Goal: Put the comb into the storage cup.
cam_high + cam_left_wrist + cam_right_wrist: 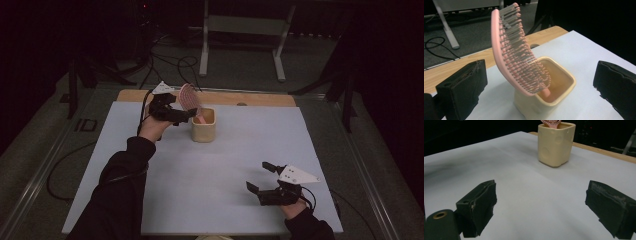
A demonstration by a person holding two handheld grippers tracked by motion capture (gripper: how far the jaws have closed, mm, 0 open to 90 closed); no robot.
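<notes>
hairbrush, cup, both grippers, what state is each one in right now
hairbrush: handle down in the cup, head leaning out over the rim, held by nothing
cup: upright on the white table cover, holding the hairbrush
left gripper: open, jaws either side of the cup and hairbrush, not touching them
right gripper: open, empty, low over the table cover, well apart from the cup

no readable text, labels or numbers

A fixed high view looks forward and down over the whole table (210, 165). The left gripper view sits close to the cream cup (554, 97) holding the pink hairbrush (511, 50). The right gripper view, low over the table, faces the same cup (556, 143) from farther off.
</notes>
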